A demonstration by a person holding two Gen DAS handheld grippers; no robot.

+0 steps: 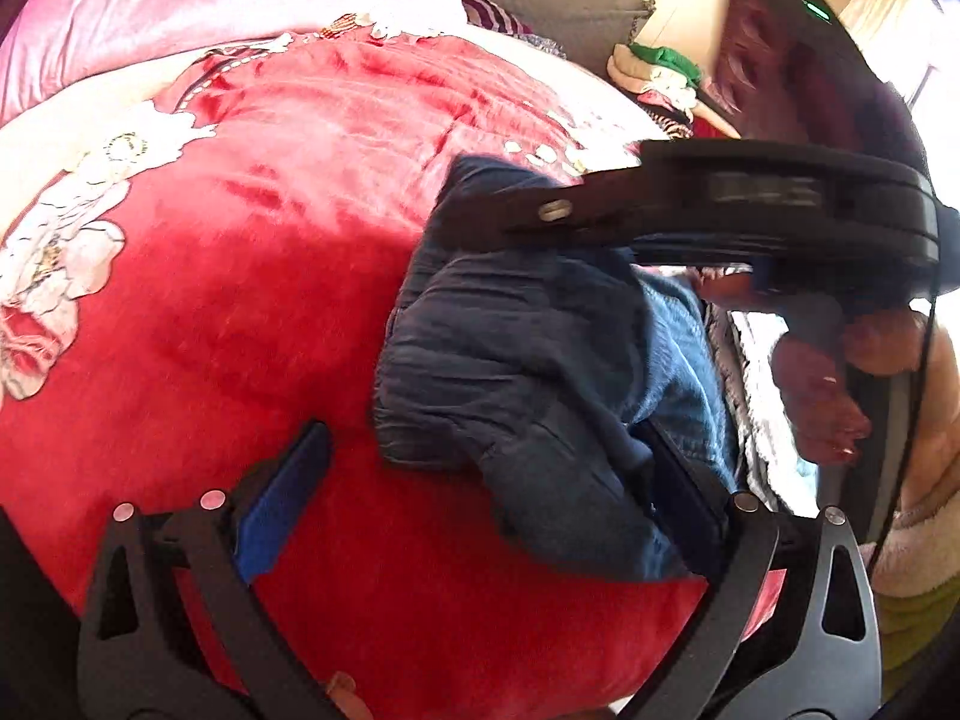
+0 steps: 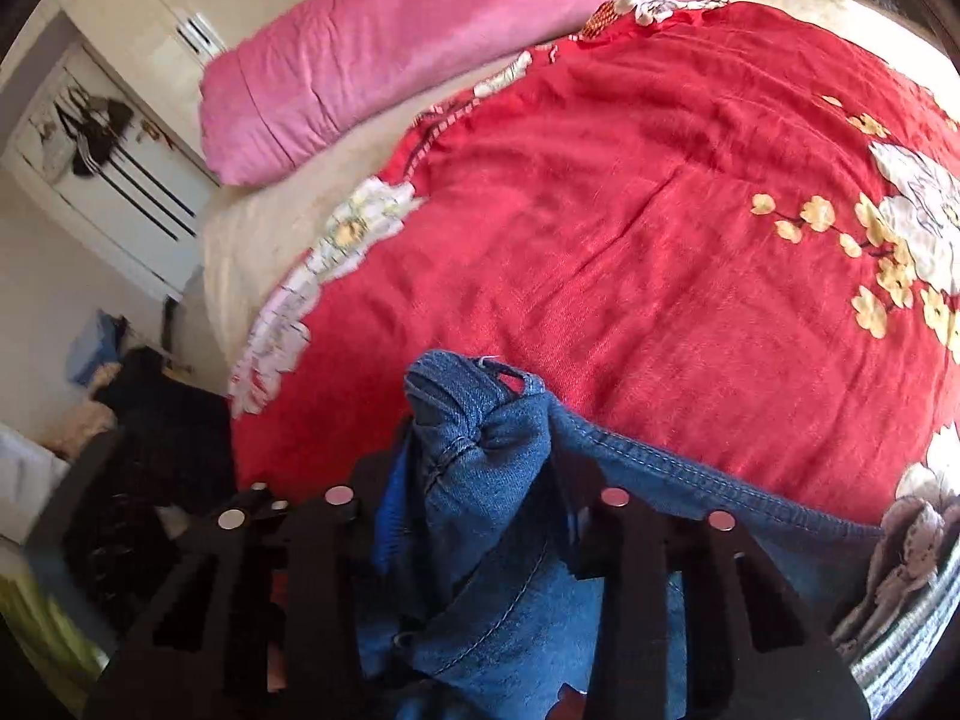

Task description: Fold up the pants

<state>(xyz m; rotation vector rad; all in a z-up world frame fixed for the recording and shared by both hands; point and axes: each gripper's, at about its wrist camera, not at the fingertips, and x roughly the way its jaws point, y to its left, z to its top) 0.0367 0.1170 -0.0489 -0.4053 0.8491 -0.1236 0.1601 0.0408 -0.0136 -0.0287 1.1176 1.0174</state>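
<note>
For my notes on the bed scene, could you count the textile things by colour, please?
Blue: 1, the jeans, clamped in the right hand-held gripper
Red: 1, the floral blanket
Pink: 1, the folded quilt
Total: 3
The left hand-held gripper is open beside the jeans.

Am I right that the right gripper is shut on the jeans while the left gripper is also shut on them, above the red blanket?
Not quite: the left wrist view shows the left gripper open beside the jeans. The right gripper is shut on them, above the red blanket.
</note>
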